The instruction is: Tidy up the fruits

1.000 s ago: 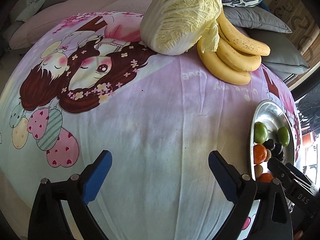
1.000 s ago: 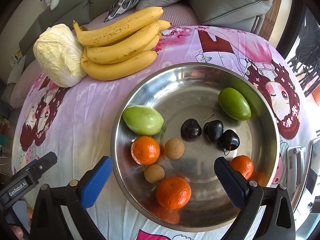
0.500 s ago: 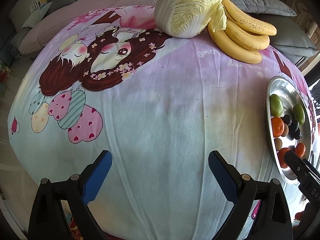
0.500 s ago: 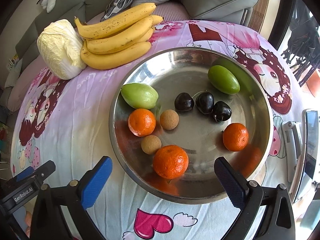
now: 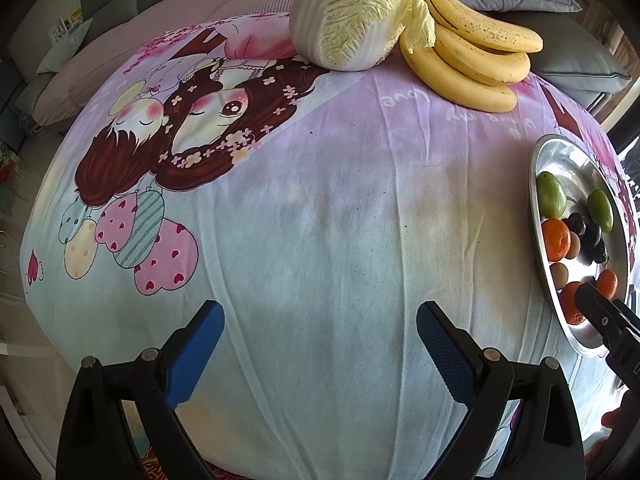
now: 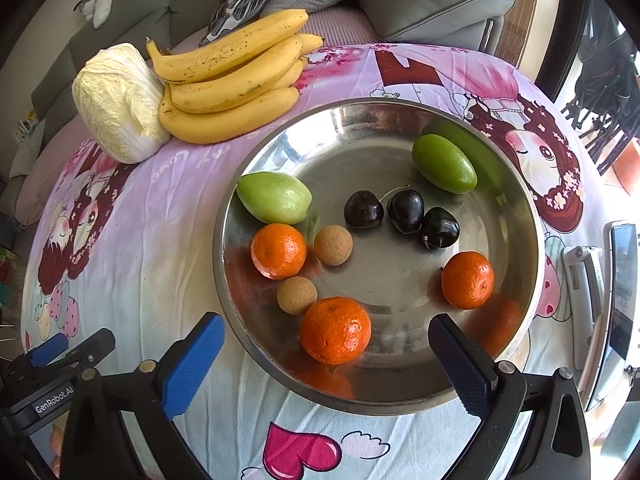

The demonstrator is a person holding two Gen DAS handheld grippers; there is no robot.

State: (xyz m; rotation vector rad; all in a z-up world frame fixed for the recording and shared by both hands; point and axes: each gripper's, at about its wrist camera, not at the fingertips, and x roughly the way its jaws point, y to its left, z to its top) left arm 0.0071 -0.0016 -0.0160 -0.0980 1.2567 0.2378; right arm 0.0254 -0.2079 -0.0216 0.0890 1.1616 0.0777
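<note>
Partly hiding behind the right gripper (image 5: 608,320) at four o'clock: one mandarin (image 5: 570,308) in the steel bowl (image 5: 538,168). Spreading wide, gripping nothing: left gripper (image 5: 318,340), right likewise.

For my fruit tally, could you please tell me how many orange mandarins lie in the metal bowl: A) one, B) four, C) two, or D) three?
D: the right wrist view shows three mandarins in the metal bowl, one at the left, one at the front, one at the right.
</note>
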